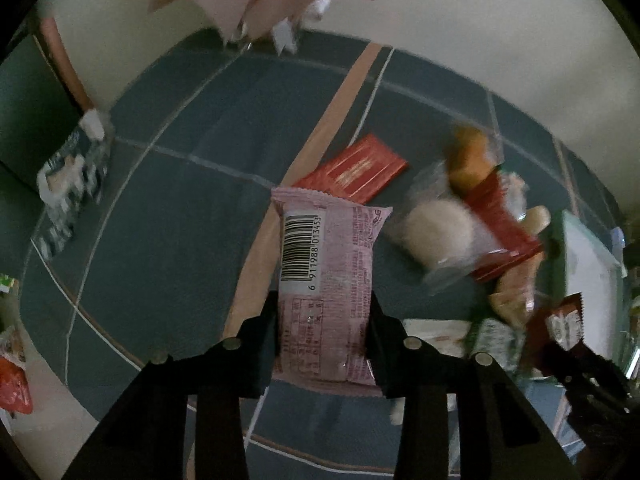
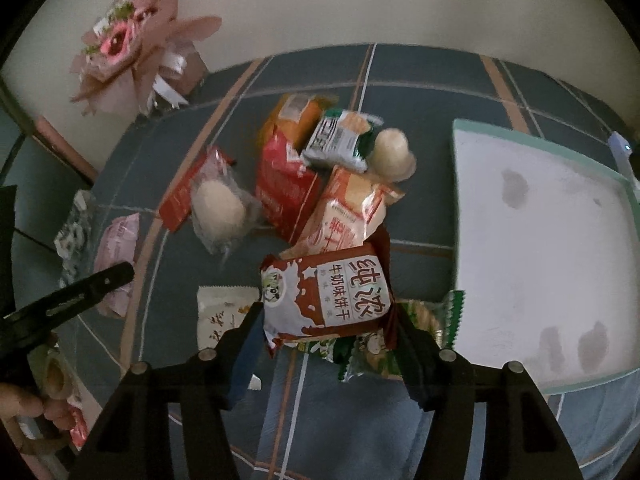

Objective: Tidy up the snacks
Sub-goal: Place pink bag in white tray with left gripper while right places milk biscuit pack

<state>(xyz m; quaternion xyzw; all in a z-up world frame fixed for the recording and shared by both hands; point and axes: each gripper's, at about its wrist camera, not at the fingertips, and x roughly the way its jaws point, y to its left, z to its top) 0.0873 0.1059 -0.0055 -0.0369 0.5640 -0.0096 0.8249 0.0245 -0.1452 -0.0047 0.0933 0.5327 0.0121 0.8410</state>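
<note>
In the left wrist view my left gripper (image 1: 324, 320) is shut on a pink snack packet (image 1: 328, 248), barcode side up, held above the blue checked cloth (image 1: 180, 200). In the right wrist view my right gripper (image 2: 326, 316) is shut on a brown and white milk biscuit packet (image 2: 332, 288), lifted over the snack pile. That pile holds a red packet (image 2: 284, 188), a clear bag with a round bun (image 2: 218, 208), an orange and white packet (image 2: 344, 208) and a green and white packet (image 2: 344, 136). The pink packet (image 2: 118, 248) also shows at the left of this view.
A white tray with a pale green rim (image 2: 520, 130) lies right of the pile. A pink bouquet (image 2: 128, 48) stands at the far left corner by the wall. A black and white packet (image 1: 72, 184) lies at the cloth's left edge. A hand (image 2: 24, 404) shows at the lower left.
</note>
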